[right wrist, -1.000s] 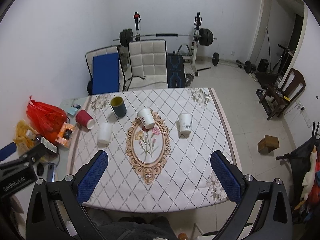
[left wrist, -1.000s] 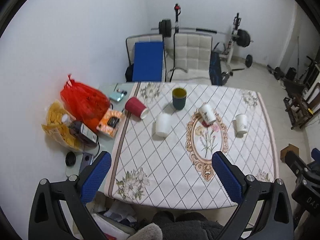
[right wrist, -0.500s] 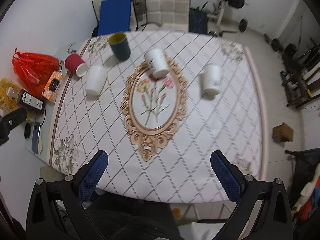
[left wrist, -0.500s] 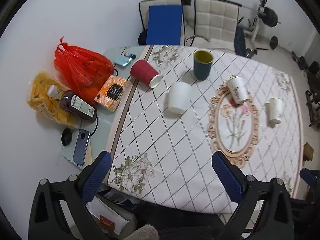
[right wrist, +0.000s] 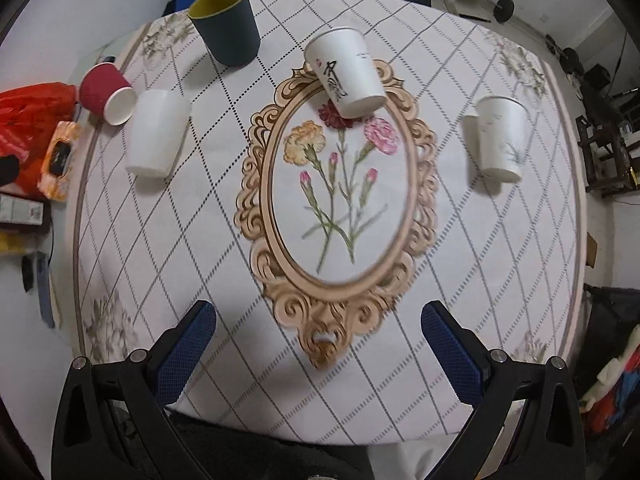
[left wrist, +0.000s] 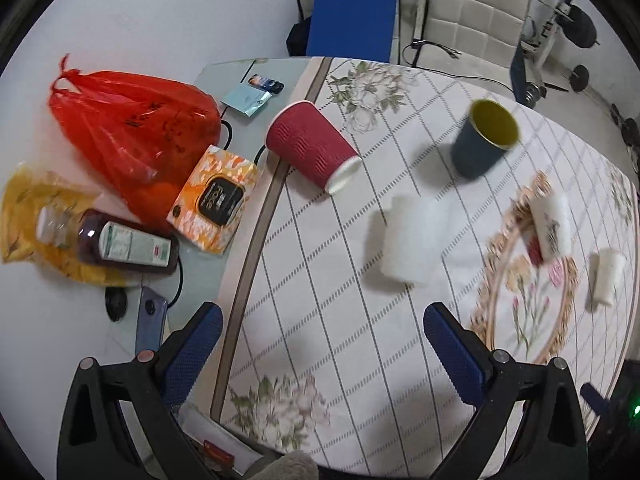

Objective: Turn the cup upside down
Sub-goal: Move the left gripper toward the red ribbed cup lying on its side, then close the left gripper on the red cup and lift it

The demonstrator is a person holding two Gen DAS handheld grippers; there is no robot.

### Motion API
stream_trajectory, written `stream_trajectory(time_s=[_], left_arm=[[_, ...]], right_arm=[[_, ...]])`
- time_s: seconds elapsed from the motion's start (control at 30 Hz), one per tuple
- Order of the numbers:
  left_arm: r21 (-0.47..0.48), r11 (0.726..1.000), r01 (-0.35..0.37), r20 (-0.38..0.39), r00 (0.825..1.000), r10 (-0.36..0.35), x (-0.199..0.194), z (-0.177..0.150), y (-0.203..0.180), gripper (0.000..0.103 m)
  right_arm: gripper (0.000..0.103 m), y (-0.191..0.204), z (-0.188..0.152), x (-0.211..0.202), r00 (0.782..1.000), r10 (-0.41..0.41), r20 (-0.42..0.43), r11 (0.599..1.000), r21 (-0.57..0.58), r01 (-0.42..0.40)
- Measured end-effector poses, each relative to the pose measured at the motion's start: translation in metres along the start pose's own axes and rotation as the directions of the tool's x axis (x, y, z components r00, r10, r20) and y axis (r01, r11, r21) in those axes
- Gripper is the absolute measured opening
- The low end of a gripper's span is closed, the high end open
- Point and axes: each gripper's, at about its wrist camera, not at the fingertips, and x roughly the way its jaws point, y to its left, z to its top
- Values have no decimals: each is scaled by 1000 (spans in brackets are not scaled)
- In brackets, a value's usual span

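Observation:
Several cups are on the flowered tablecloth (right wrist: 224,216). A dark blue cup with yellow inside (right wrist: 226,24) (left wrist: 485,139) stands mouth up at the back. A red ribbed cup (left wrist: 311,147) (right wrist: 105,92) lies on its side at the left edge. A plain white cup (left wrist: 409,239) (right wrist: 156,132) stands mouth down. A printed white paper cup (right wrist: 347,71) (left wrist: 552,221) stands mouth up, as does another (right wrist: 500,138) at the right. My left gripper (left wrist: 322,348) and right gripper (right wrist: 318,344) are open and empty above the near table edge.
Left of the cloth are a red plastic bag (left wrist: 132,128), an orange tissue pack (left wrist: 214,200), a brown bottle (left wrist: 120,244), a yellow bag (left wrist: 24,208) and a phone (left wrist: 150,320). Chairs (left wrist: 472,12) and gym weights stand behind the table.
Both grippers have moved forward and down toward the table, so the cups look larger. The left view has swung toward the table's left side. No cup has moved.

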Motion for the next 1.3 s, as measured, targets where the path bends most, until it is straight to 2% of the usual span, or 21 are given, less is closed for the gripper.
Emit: stream_trajectory(time_s=[0.3,0.43,0.5,0.6,0.63,0.73,0.83,1.07,1.3], left_arm=[[-82,996,19,-84,996,-26,68,64,25,103],[-161,984,70,-142,985,-93,95,86,42,102],[-213,970,114,-171,974,-152,107,95,50,101],[-311,935,169,-208,948,-240,126,107,64,99],[-354,915,195,-218,934,-283,135,112,69,96],[-428,875,226,-244,903,-353,154,121,78,87],[-462,857,228,-245,896,-370,167,132,83,86],[-465,859,215,-246,900,-359,188,161,83,86],[-410,892,188,-282,904,-321,207,175,71,86]], right_arm=[[103,37,53,40,999,-25,-41,999,-26,24],[103,50,74,52,998,-39,-49,999,-33,37],[103,55,81,56,998,-45,-53,998,-36,44],[103,63,93,61,997,-53,-55,998,-39,51],[103,66,97,63,997,-54,-55,998,-39,52],[103,74,108,66,997,-58,-55,998,-40,56],[103,82,117,69,997,-61,-57,998,-37,59],[103,97,133,71,996,-66,-57,997,-35,64],[103,106,143,72,995,-75,-58,997,-30,73]])
